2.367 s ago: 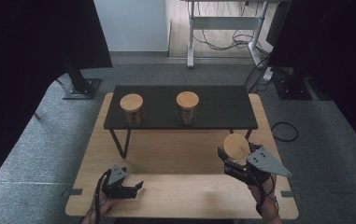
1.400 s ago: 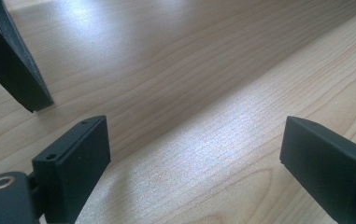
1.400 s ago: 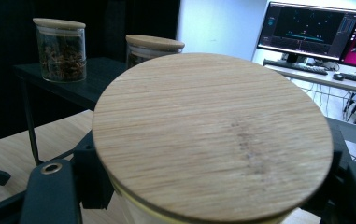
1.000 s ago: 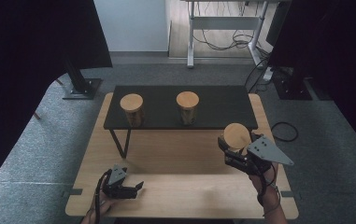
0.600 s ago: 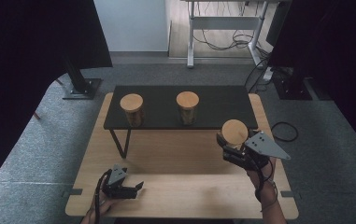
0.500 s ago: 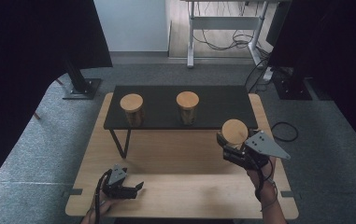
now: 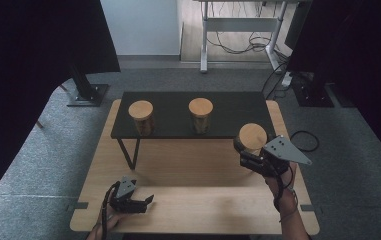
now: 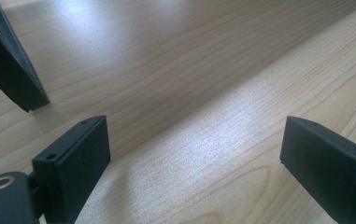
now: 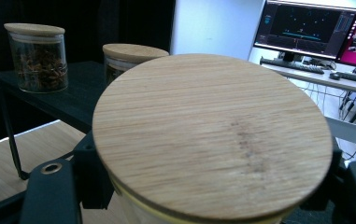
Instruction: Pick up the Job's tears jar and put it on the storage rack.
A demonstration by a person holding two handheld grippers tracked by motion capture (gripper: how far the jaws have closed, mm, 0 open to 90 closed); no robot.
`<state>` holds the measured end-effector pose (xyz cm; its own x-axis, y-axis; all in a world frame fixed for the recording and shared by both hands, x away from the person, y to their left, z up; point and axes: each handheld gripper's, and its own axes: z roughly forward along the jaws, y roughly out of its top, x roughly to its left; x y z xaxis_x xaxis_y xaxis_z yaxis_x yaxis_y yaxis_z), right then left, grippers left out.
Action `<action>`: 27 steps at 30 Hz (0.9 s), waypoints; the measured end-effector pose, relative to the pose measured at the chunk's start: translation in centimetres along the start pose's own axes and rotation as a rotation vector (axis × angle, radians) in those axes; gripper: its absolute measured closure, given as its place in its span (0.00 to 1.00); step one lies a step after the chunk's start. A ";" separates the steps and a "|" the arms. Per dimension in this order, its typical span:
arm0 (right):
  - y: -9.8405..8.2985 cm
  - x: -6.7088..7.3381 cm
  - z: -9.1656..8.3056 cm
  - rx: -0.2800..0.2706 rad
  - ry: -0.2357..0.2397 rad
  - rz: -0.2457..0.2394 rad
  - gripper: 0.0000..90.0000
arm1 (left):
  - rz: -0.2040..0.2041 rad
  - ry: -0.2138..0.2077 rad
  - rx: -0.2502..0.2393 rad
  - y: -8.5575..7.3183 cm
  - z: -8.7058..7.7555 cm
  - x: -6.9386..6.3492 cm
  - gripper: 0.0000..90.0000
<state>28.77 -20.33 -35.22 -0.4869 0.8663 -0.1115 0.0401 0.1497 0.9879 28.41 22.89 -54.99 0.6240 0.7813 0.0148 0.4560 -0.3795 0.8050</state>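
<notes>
My right gripper is shut on a glass jar with a round wooden lid, holding it above the right side of the wooden table, close to the front edge of the black shelf. Two similar wood-lidded jars stand on that shelf, one at its left and one at its middle. My left gripper rests low on the table's front left with its jaws open and nothing between them.
The black shelf stands on thin metal legs over the back of the table. Grey carpet surrounds the table. A desk with monitors is off to the right in the right gripper view.
My right gripper has carried the jar up and away from me toward the shelf's right end, drifting slightly left. The left gripper has stayed in place.
</notes>
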 end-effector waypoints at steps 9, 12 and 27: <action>0.2 -0.5 0.4 0.002 -0.001 0.013 0.27 | 0.000 -0.001 0.001 0.0 0.0 0.0 0.09; 0.3 -0.6 0.4 0.000 -0.002 0.015 0.27 | 0.002 -0.001 0.000 0.0 0.0 0.0 0.09; 0.8 -0.9 0.6 -0.018 -0.002 0.025 0.27 | 0.005 -0.004 0.003 0.0 0.0 0.0 0.09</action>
<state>29.76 -20.71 -34.41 -0.4841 0.8706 -0.0873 0.0360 0.1195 0.9922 28.42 22.86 -54.99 0.6289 0.7773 0.0169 0.4543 -0.3850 0.8034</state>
